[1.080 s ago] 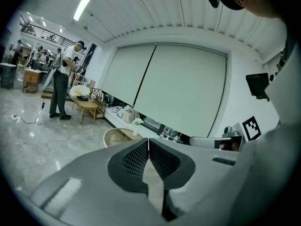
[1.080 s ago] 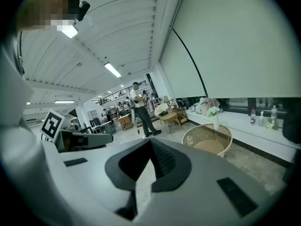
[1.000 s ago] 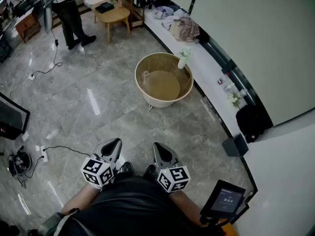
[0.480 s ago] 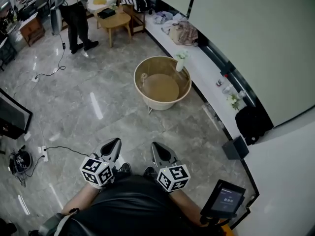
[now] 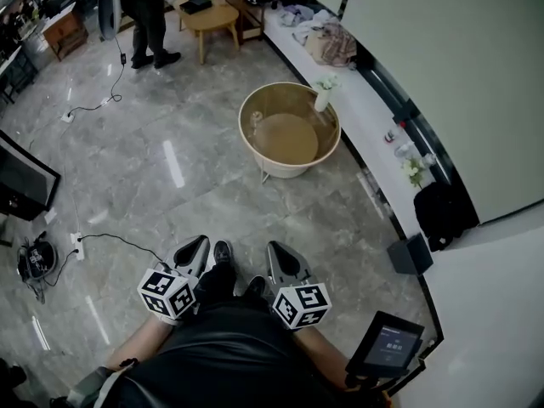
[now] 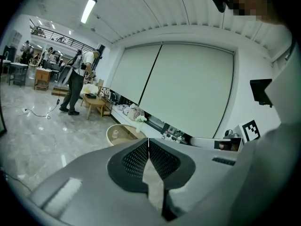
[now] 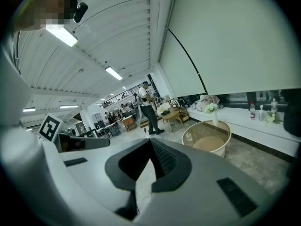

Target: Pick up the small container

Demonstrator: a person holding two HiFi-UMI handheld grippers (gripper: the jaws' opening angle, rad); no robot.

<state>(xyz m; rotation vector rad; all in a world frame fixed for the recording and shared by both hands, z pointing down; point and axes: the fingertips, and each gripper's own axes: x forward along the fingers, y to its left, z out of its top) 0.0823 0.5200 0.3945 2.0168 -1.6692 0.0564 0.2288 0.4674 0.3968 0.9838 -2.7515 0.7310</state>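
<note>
Nothing is picked up yet: the left tool [image 5: 196, 248] and right tool [image 5: 277, 253] are closed and empty, well apart from the small container [image 5: 255, 119] by the round surface's [image 5: 285, 171] left edge.

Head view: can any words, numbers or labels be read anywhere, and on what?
None readable.
Small screen: lit lines, too small to read.
Left cube, right cube: black-and-white square patterns, no letters.
Bottle on the ledge: too small to tell.
</note>
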